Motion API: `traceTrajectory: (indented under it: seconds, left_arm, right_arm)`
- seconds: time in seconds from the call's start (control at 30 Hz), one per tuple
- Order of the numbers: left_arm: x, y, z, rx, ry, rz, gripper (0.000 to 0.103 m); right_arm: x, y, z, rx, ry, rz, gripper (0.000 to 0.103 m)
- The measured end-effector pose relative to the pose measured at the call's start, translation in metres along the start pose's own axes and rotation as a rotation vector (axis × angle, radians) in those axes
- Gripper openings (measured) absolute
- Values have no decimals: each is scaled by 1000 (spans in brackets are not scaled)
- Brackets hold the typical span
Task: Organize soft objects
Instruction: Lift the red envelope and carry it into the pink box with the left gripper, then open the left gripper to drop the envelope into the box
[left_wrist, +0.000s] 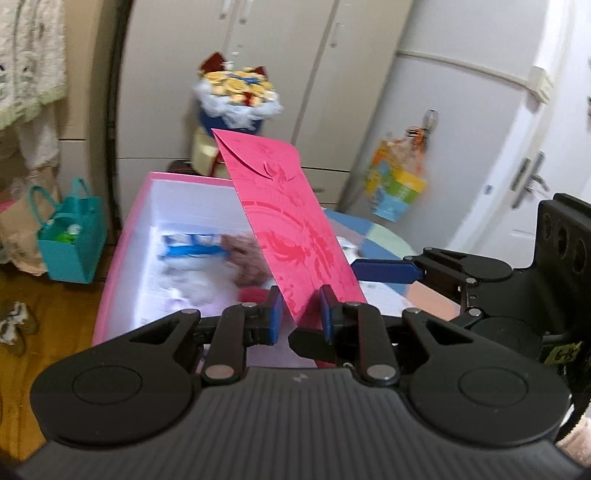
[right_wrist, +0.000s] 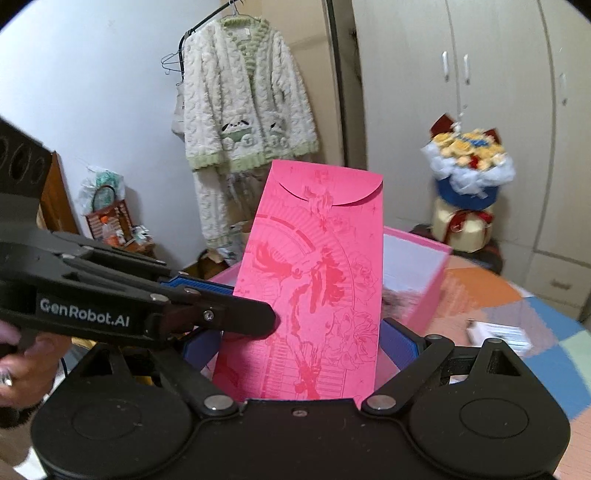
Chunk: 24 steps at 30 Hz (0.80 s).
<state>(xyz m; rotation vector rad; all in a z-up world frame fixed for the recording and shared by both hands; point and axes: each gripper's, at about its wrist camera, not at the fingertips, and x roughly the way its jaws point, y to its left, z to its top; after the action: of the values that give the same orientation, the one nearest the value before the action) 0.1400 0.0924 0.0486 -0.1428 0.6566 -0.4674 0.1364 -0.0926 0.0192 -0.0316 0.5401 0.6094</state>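
Looking along the right claw (right_wrist: 299, 336), I see the pink envelope (right_wrist: 314, 277) standing upright between its two blue fingers (right_wrist: 399, 343), flap end up. The fingers are set wide and meet the envelope's long edges, so this claw grips it across its width. The left claw (left_wrist: 301, 295) comes in from the side with one finger in front of the envelope's printed face and one behind it, near the lower end. Its fingers are close together around the paper, but I cannot tell whether they actually pinch it. The envelope is held in the air over the near end of an open pink box (left_wrist: 125, 229) and touches neither the box nor the bench (right_wrist: 517, 314). The box sits at the bench's edge on a patchwork cover. In it lie blurred soft items, one blue and white (left_wrist: 192, 247) and one brownish and fluffy (left_wrist: 247, 262). Beyond the box a bouquet (left_wrist: 236, 92) stands before a pale wardrobe (left_wrist: 295, 55). A teal bag (left_wrist: 70, 236) sits on the floor beside the box, and fleece pyjamas (right_wrist: 247, 110) hang against the wall.
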Motion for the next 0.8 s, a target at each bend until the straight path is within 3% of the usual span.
traceTrajectory:
  seconds: [0.3,0.5,0.67,0.73,0.8]
  left_arm:
    - [26,58,8,-63,46,80,20]
    - [48,69,3,-62,96,118,21]
    - [51,64,-1,12,79,209,36]
    - [47,60,-1,41,70,226,48]
    - [43,54,-1,70,63,236,52]
  right_arm:
    - [71,2,12,89,90,122,95]
    - [101,4,7,101,154,110,95]
    - [111,4,6,94,201,101,95]
    - [104,6,5,53,184,80,95]
    - [94,8,3,9,161,52,95]
